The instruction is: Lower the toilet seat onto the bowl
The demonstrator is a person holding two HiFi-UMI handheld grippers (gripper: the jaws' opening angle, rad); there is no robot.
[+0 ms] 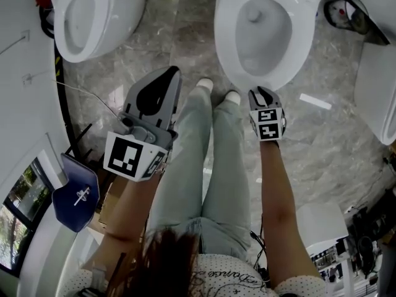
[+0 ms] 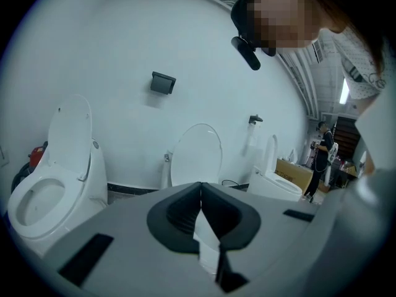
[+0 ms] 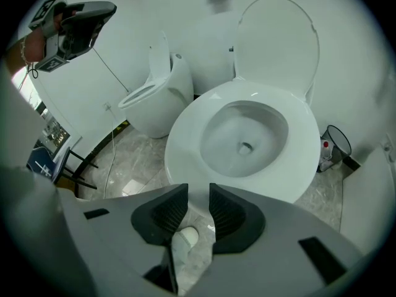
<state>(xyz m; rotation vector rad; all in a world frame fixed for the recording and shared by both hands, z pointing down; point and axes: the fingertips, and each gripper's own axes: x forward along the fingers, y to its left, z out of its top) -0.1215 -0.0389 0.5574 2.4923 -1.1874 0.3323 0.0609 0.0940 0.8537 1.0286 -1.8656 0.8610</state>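
Observation:
A white toilet [image 1: 260,36] stands right in front of my feet, and its wide flat ring [image 3: 185,147] lies around the bowl. Behind it the oval lid [image 3: 278,42] stands upright against the wall. My right gripper [image 1: 263,93] hovers just before the front rim, open, with only floor and a shoe toe showing in the gap [image 3: 198,193]. My left gripper [image 1: 166,76] is held high to the left, away from this toilet, jaws pressed together on nothing [image 2: 200,187]. It also shows in the right gripper view [image 3: 80,20].
A second toilet [image 1: 86,17] stands to the left, with more along the wall [image 2: 197,156]. A waste bin [image 1: 346,11] sits right of the bowl. A blue seat [image 1: 74,200] and a cable [image 1: 86,94] lie at left. A person [image 2: 323,159] stands far off.

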